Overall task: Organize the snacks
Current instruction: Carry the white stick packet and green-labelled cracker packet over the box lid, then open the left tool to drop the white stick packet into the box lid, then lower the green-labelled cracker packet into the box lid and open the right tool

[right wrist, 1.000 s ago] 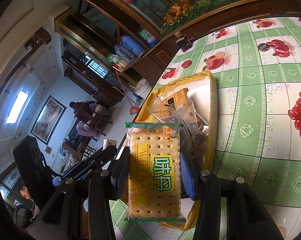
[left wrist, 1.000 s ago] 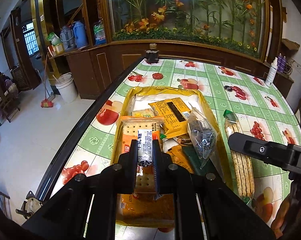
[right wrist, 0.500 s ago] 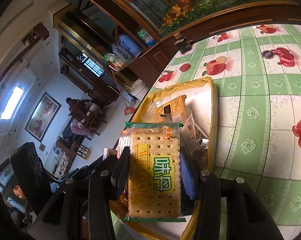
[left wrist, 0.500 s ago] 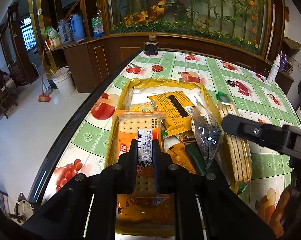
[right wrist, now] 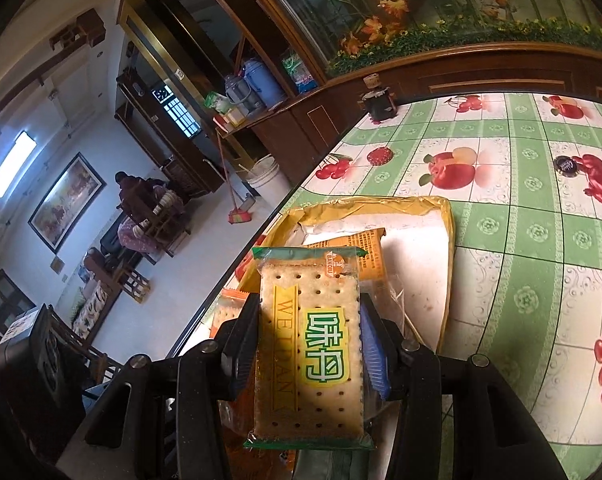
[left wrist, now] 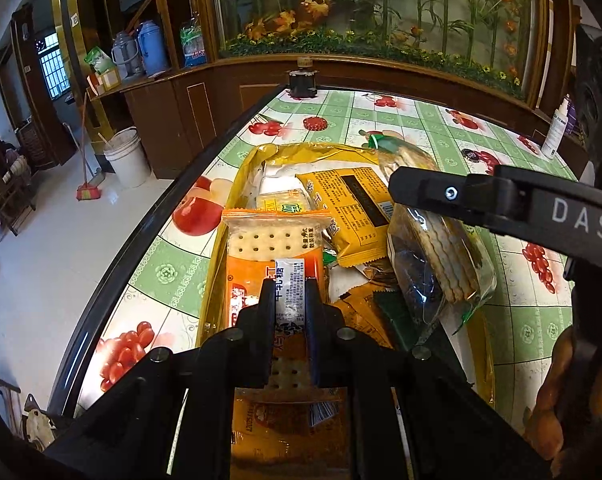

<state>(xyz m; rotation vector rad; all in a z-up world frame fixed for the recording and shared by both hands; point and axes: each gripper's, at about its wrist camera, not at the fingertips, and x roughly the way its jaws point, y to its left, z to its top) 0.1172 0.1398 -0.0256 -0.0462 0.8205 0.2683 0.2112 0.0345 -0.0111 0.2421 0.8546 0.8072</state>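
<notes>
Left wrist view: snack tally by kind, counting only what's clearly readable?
Cracker packs: 3 (orange pack, green-trimmed pack, small yellow pack)
Yellow pouch with black panel: 1
Clear bag of dark seeds: 1
White candy stick: 1
Total: 6; half-hidden sachets not counted.

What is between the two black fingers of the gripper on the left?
In the left wrist view, the left gripper is shut on a thin white candy wrapper. Under it lies an orange cracker pack in the yellow tray.
</notes>
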